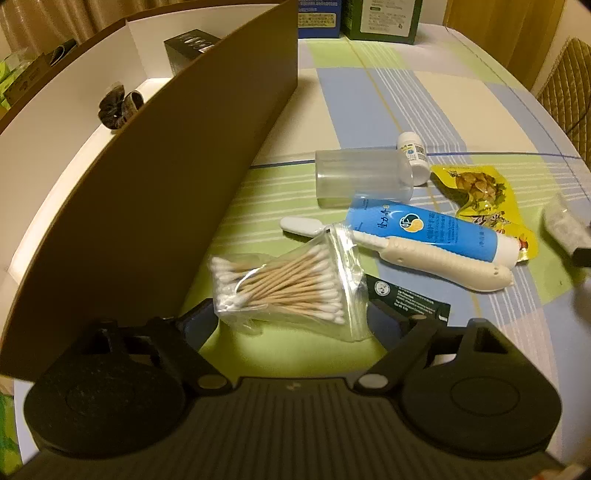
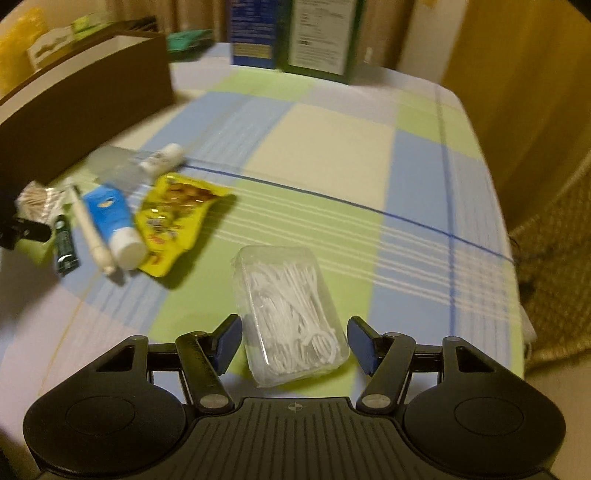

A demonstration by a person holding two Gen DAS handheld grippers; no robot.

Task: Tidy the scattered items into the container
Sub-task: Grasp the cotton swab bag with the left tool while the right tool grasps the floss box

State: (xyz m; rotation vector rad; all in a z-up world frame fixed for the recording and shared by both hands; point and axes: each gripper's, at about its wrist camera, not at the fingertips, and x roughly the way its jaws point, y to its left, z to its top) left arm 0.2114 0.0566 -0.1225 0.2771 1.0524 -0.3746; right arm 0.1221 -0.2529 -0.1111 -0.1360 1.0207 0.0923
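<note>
My left gripper [image 1: 299, 314] stands open low over the checked tablecloth, with a clear bag of cotton swabs [image 1: 288, 288] lying between its fingers. Just left of it rises the brown wall of the container [image 1: 166, 184], white inside. Beyond the bag lie a cream pen-shaped tool [image 1: 424, 262], a blue tube [image 1: 424, 229], a clear cup [image 1: 362, 177] on its side, a small white bottle [image 1: 413, 151], a yellow snack packet [image 1: 480, 199] and a black carton [image 1: 406, 299]. My right gripper [image 2: 293, 339] is shut on a clear box of floss picks [image 2: 291, 314], to the right of that pile.
A black scrunchie [image 1: 118, 107] and a black box [image 1: 192, 44] sit inside the container. Blue and green cartons [image 2: 295, 33] stand at the table's far end. A woven chair [image 1: 565, 92] is past the right edge. The cloth [image 2: 332, 147] beyond the floss box is bare.
</note>
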